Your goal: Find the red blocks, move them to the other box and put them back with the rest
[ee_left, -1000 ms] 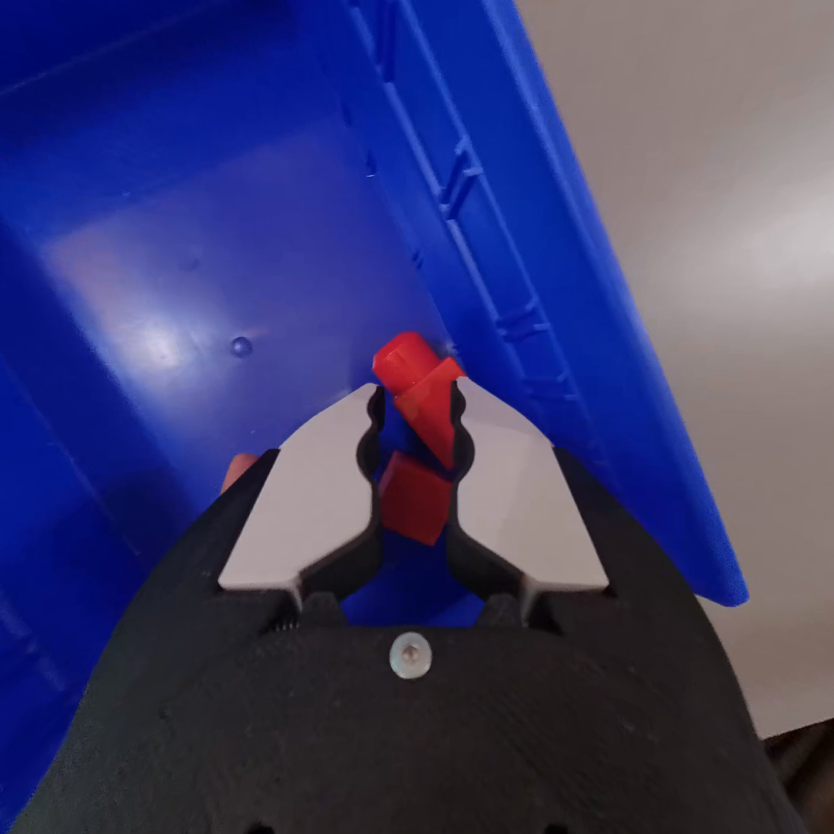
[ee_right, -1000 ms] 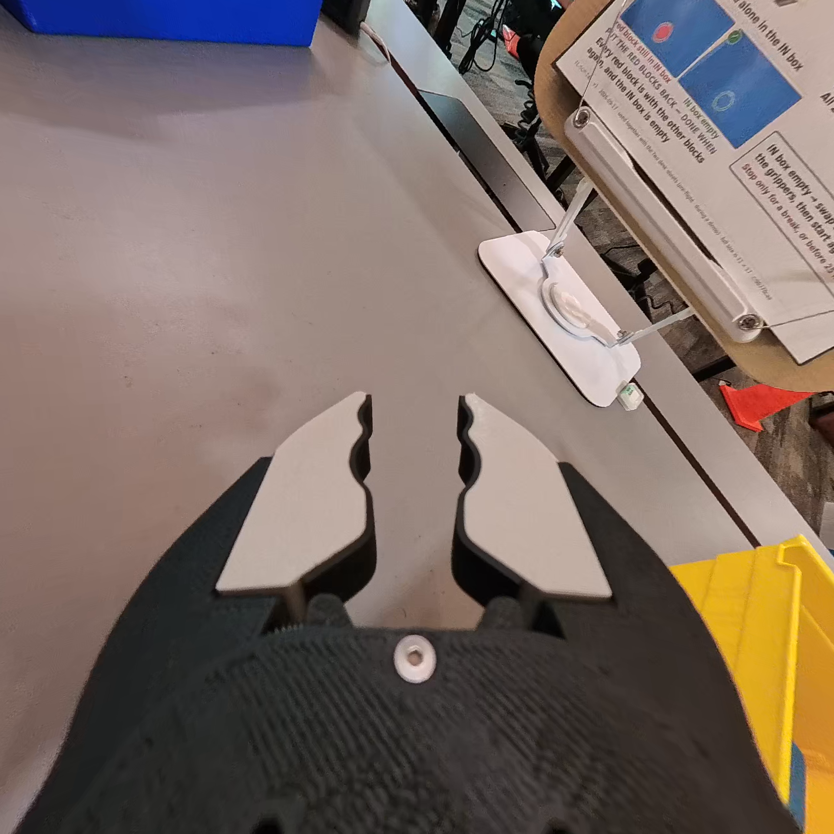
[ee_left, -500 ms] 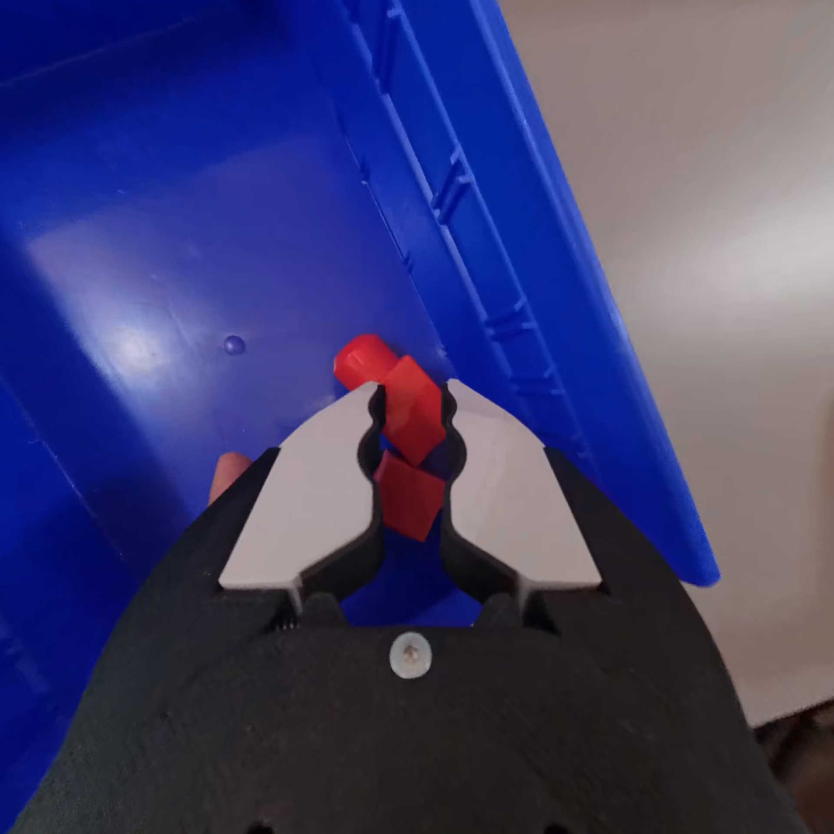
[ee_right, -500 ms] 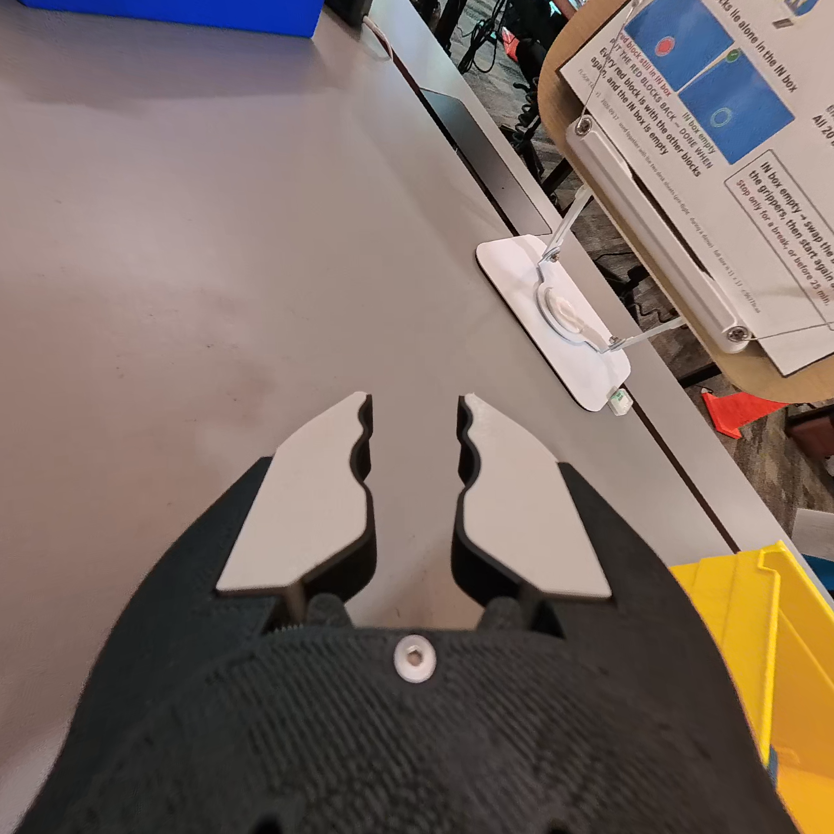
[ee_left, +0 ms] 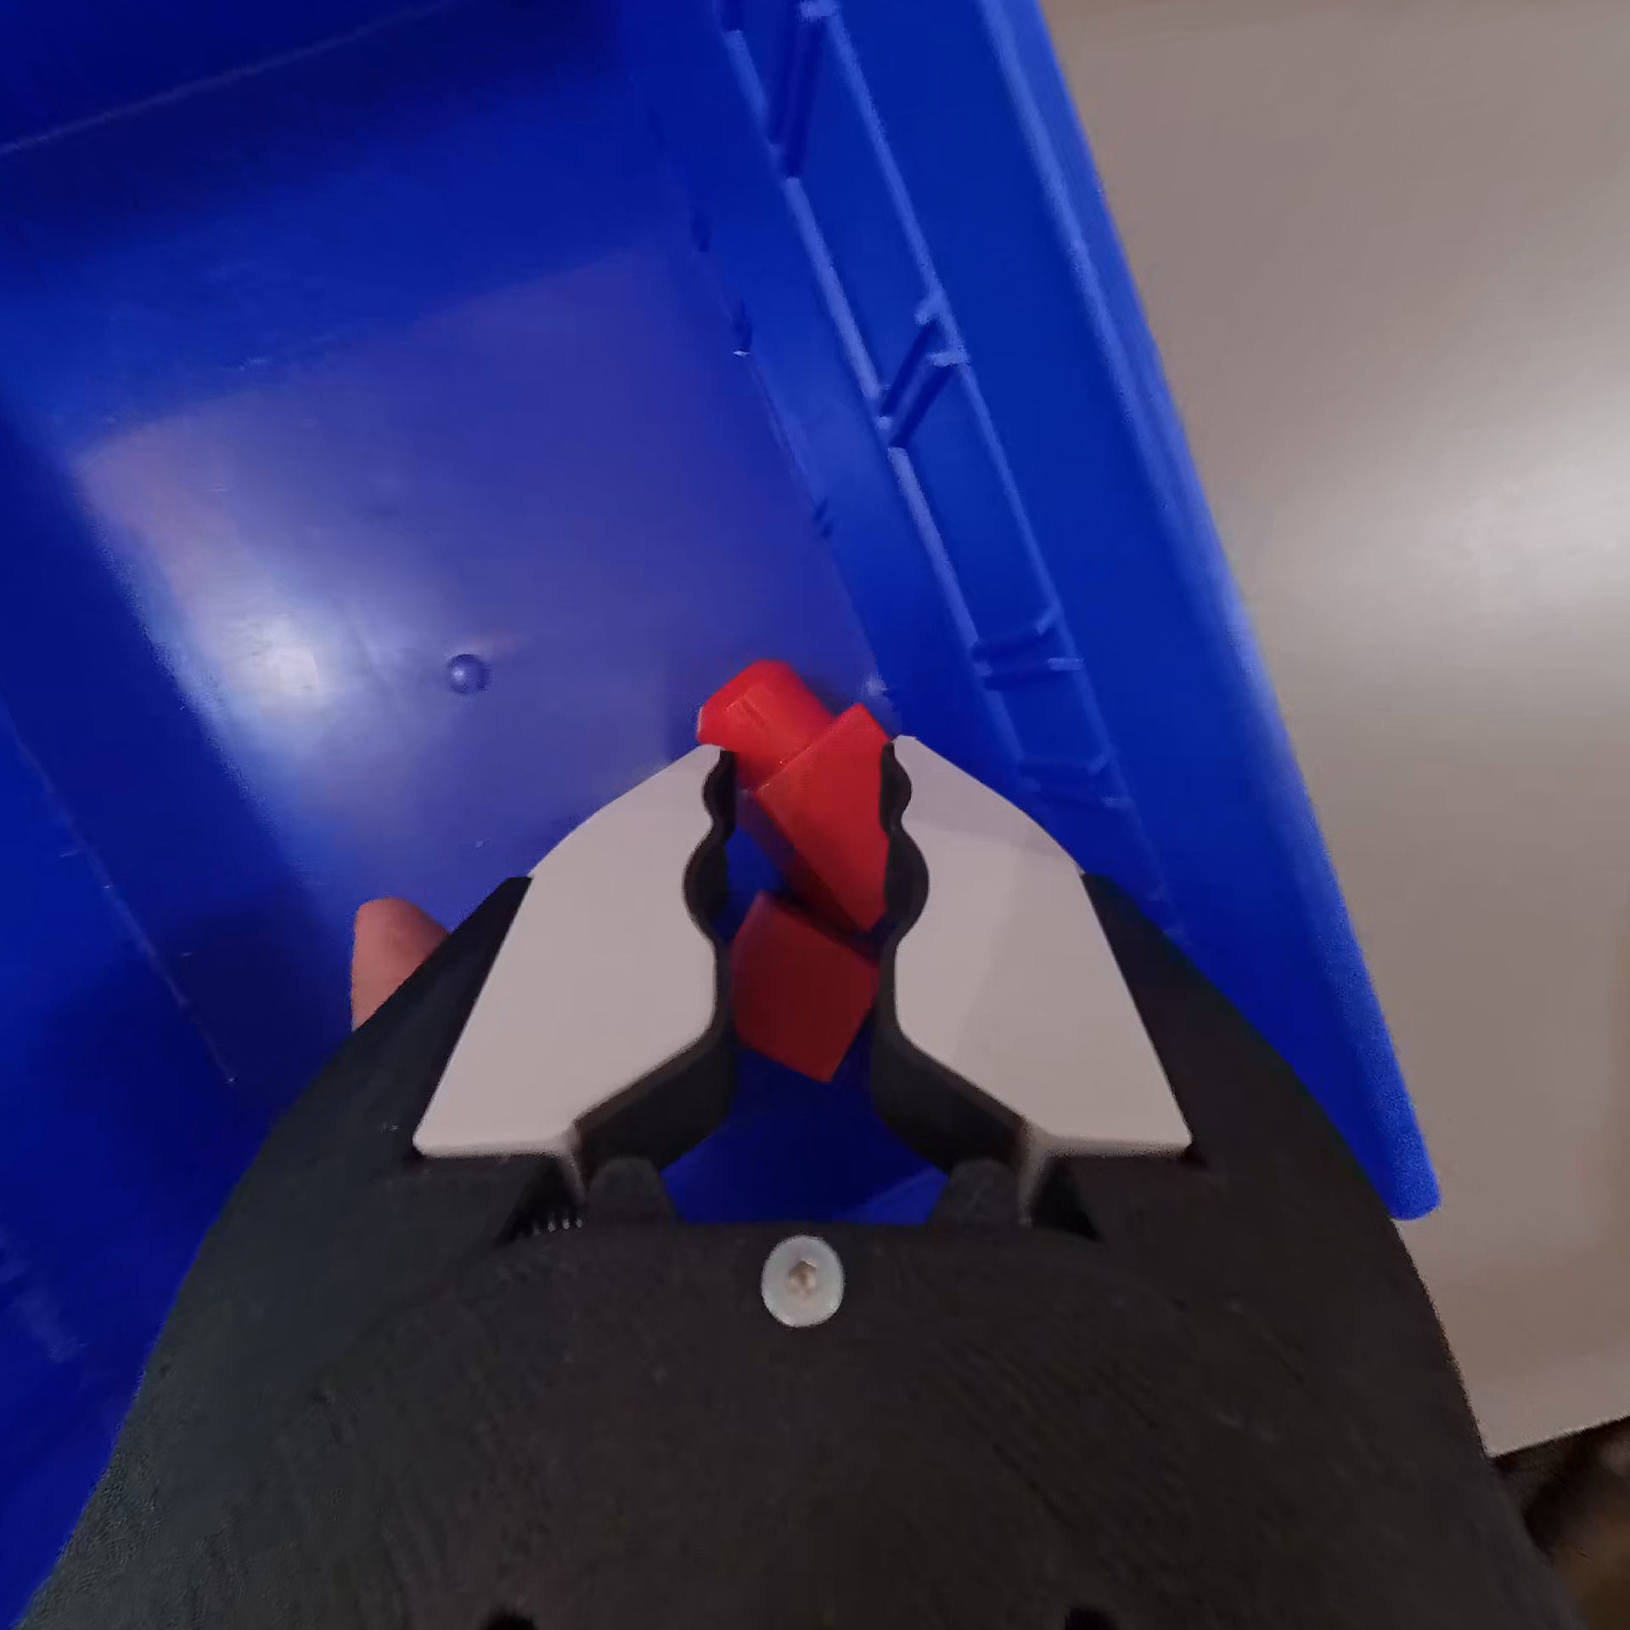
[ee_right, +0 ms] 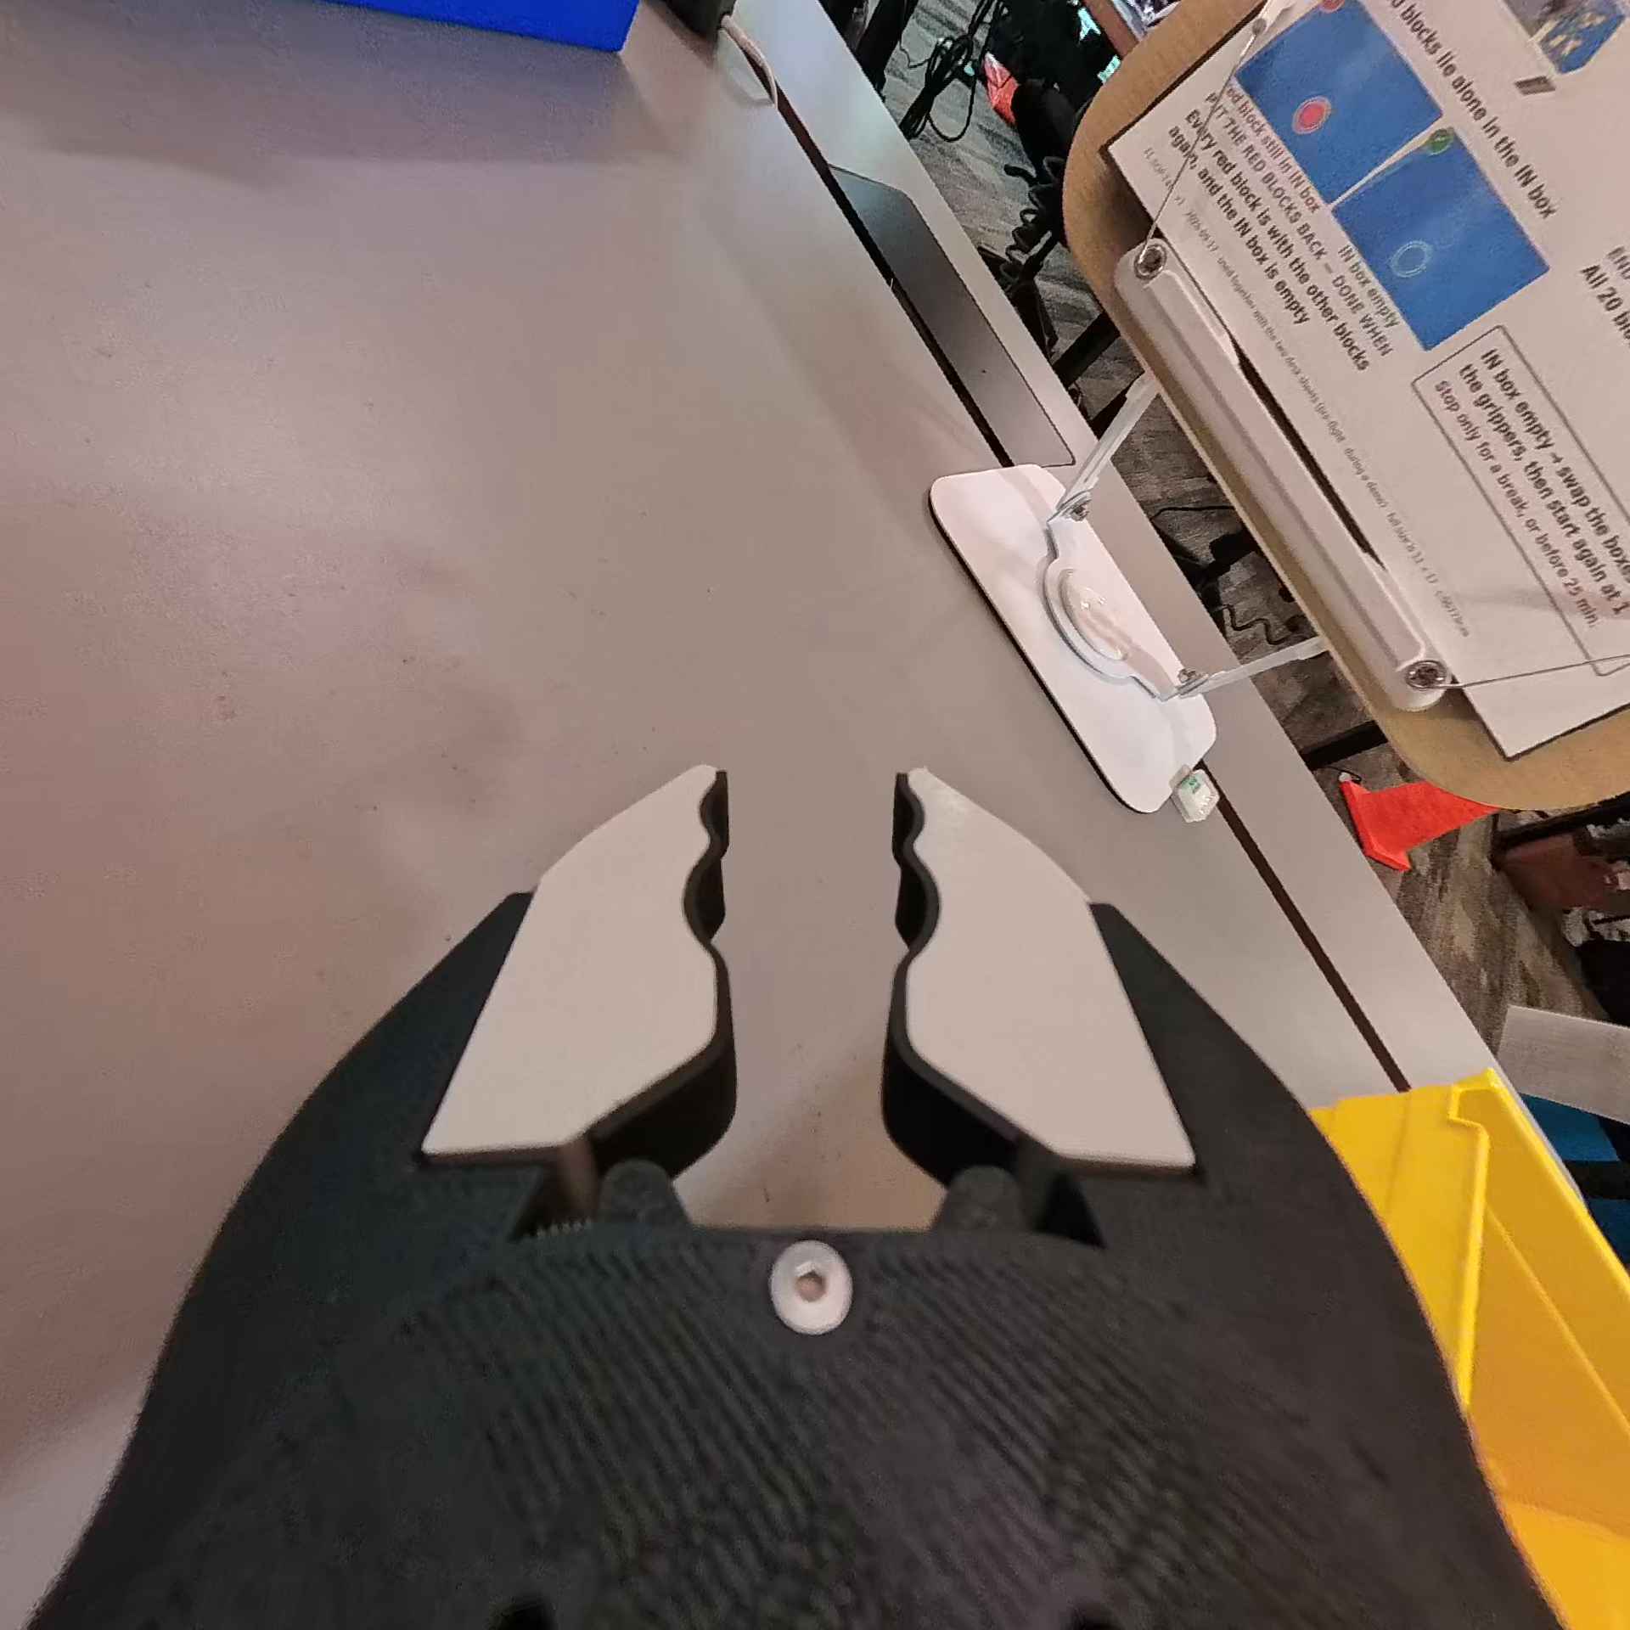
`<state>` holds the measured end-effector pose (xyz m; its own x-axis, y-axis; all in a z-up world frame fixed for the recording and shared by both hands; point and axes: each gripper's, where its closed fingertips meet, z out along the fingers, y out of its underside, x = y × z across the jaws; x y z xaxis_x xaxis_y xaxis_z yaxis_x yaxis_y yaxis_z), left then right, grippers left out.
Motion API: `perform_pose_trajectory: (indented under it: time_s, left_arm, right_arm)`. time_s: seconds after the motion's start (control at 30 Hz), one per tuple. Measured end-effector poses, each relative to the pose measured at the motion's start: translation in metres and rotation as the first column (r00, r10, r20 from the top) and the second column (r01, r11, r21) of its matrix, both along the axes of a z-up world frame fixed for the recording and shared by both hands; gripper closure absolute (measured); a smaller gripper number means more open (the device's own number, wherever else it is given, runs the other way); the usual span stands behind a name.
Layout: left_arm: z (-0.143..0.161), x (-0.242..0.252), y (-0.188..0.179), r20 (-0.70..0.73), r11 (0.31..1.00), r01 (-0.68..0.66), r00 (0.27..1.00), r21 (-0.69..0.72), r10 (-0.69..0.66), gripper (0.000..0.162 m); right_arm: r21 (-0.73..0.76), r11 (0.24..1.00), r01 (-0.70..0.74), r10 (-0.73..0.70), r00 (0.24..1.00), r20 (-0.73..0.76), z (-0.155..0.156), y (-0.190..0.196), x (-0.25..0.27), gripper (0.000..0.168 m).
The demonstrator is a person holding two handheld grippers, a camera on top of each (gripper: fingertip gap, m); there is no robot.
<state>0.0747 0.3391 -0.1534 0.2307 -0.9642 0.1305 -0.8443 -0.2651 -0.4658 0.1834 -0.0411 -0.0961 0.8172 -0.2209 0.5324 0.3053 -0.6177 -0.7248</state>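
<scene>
In the left wrist view my left gripper (ee_left: 803, 750) reaches down into the blue box (ee_left: 1014, 441), near its right wall. Three red blocks lie there: a cylinder (ee_left: 750, 706) just past the fingertips, a long block (ee_left: 829, 820) slanting between the pads, and a squarish block (ee_left: 798, 988) deeper in the jaws. The long block leans on the right pad, and blue floor shows between it and the left pad. The jaws stand open around it. My right gripper (ee_right: 810, 776) is open and empty above the grey table (ee_right: 353, 441).
A person's fingertip (ee_left: 388, 953) shows beside my left finger. A yellow bin (ee_right: 1499, 1279) stands at the lower right of the right wrist view. A white stand base (ee_right: 1076, 635) with a clipboard of printed sheets (ee_right: 1376, 353) sits at the table's right edge. The blue box's corner (ee_right: 529, 13) shows at the far end of the table. The tips of one gripper are about 40 cm away from the tips of the other.
My left jaws narrowed onto the long red block half a second ago, then widened again; the block now leans only on the right pad. The right gripper has barely moved.
</scene>
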Motion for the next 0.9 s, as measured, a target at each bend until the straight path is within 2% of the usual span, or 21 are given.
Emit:
perform_pose_trajectory:
  time_s: [0.1,0.23,0.3,0.33,0.37,0.5,0.57,0.77,0.83,0.9]
  left_arm:
    - [0.0,0.004,-0.007,0.004,1.0,0.029,1.0,-0.005,-0.029,0.125]
    - [-0.001,0.002,-0.004,-0.008,0.998,0.061,0.998,0.023,-0.061,0.118]
    - [0.002,0.002,-0.004,0.003,0.998,0.063,0.998,0.0,-0.063,0.135]
    - [0.003,0.002,0.0,0.01,0.999,0.047,0.999,0.002,-0.047,0.151]
    - [0.005,0.001,0.007,0.011,0.999,0.026,1.0,0.027,-0.026,0.157]
    - [0.014,-0.003,0.024,0.052,0.995,-0.005,0.999,0.1,-0.001,0.157]
    - [0.024,-0.002,0.025,0.099,0.997,-0.016,0.995,0.074,0.009,0.158]
    - [0.036,-0.007,0.022,0.154,0.994,0.069,0.985,0.085,-0.081,0.153]
    - [0.041,-0.008,0.008,0.19,0.982,0.176,0.964,0.067,-0.186,0.157]
    - [0.049,-0.013,-0.011,0.228,0.944,0.314,0.916,0.101,-0.329,0.151]
  right_arm:
    - [-0.002,1.0,-0.001,0.001,1.0,0.008,0.0,0.0,0.0,0.132]
    - [-0.01,1.0,-0.003,0.003,1.0,0.021,0.0,0.0,0.0,0.132]
    - [-0.014,1.0,-0.003,0.004,1.0,0.028,0.0,0.0,0.0,0.132]
    - [-0.015,1.0,-0.003,0.004,0.999,0.032,0.001,0.0,0.0,0.132]
    - [-0.015,1.0,-0.004,0.004,0.999,0.036,0.001,0.0,0.0,0.132]
    - [-0.019,1.0,-0.003,0.004,0.999,0.045,0.001,-0.001,0.0,0.132]
    - [-0.021,1.0,-0.003,0.004,0.999,0.046,0.001,-0.001,0.0,0.132]
    - [-0.025,1.0,-0.004,0.006,0.999,0.049,0.0,-0.001,0.0,0.132]
    - [-0.026,1.0,-0.005,0.007,0.999,0.054,0.001,-0.001,-0.001,0.132]
    - [-0.027,1.0,-0.006,0.008,0.998,0.055,0.0,-0.001,-0.001,0.132]
